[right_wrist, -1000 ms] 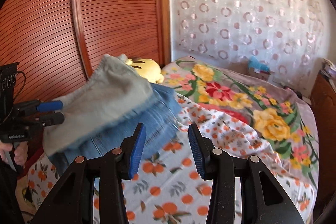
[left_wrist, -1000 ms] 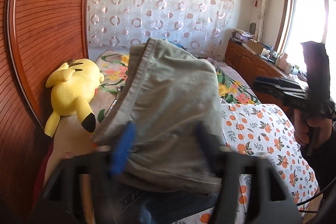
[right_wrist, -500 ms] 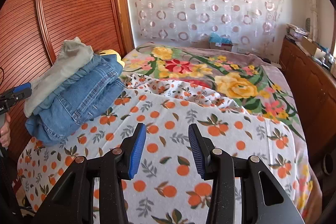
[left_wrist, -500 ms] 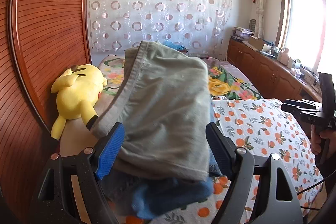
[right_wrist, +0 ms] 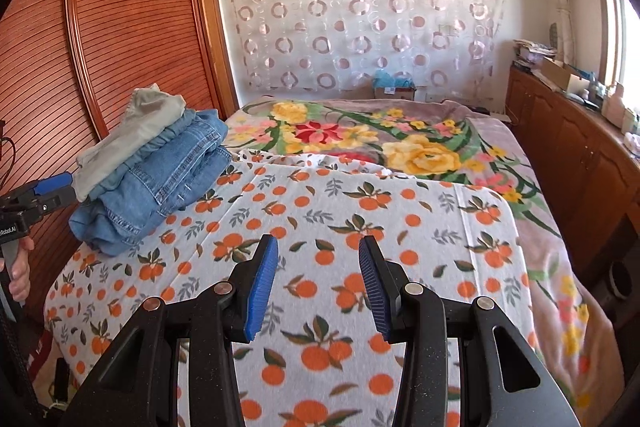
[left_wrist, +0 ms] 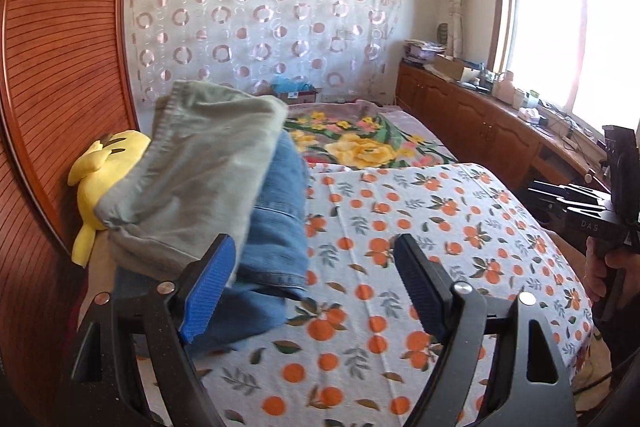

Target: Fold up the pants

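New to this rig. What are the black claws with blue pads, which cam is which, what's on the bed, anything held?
There is no robot arm. A person holds a handheld two-finger gripper in each hand, and each gripper has a fisheye camera that looks forward along its fingers.

In the left wrist view, the left gripper is opening, with nothing pressed between its pads. The stack of folded pants sits just past its left finger. At the right edge is the right gripper in the person's hand.

In the right wrist view, the right gripper is open and empty over the orange-print sheet. The stack shows grey-green pants on top of blue jeans. Beyond lies a floral blanket.

A yellow plush toy lies behind the stack, by the wooden doors.
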